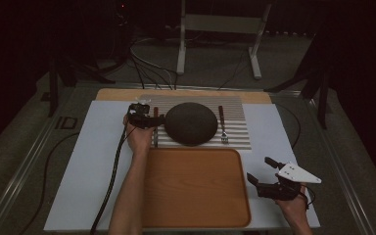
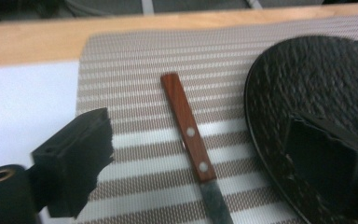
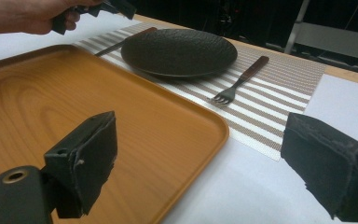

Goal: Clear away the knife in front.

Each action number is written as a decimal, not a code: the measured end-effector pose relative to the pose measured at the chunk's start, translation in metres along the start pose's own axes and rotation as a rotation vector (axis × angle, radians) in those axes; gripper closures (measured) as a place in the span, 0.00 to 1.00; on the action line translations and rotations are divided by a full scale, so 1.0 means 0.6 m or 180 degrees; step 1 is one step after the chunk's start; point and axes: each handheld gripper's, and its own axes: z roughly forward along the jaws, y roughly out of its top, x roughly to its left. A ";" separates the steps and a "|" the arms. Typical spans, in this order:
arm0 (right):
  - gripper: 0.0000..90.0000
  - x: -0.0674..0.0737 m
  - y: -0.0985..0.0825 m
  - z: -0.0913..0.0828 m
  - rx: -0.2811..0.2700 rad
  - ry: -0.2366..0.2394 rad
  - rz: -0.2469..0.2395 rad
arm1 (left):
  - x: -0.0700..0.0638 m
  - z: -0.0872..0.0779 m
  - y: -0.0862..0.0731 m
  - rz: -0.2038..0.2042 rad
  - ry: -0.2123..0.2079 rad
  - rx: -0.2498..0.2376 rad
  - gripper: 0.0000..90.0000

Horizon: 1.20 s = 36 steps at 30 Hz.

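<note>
STEP: knife pickup approach, judged | LEFT gripper [image 2: 191, 154]: jaws apart, straddling knife [image 2: 189, 133] handle, 9 o'clock of plate [image 1: 191, 122] on mat [image 1: 237, 132] | RIGHT gripper [image 1: 264, 174]: jaws apart, empty, 3 o'clock of tray [image 1: 196, 188] | NEXT: lower, close on handle.

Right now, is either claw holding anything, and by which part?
Nothing is held. The left claw stands open around the knife handle; the right claw is open.

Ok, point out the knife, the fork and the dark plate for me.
knife [image 2: 189, 133]: left gripper view, on its wooden handle.
fork [image 3: 227, 95]: right gripper view, on the neck by its tines.
dark plate [image 1: 191, 123]: high view, on its centre.
</note>
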 end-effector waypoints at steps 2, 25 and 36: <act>0.12 0.001 0.000 0.001 0.0012 0.0008 -0.0007 | 0.003 0.007 -0.003 -0.0039 0.0017 0.0127 0.17; 0.12 0.002 0.000 0.002 0.0033 0.0023 -0.0014 | -0.022 0.038 -0.008 0.0272 0.0028 0.0642 0.77; 0.12 0.002 -0.001 0.004 0.0056 0.0032 -0.0026 | -0.012 0.035 0.001 0.0342 0.0043 0.0840 0.87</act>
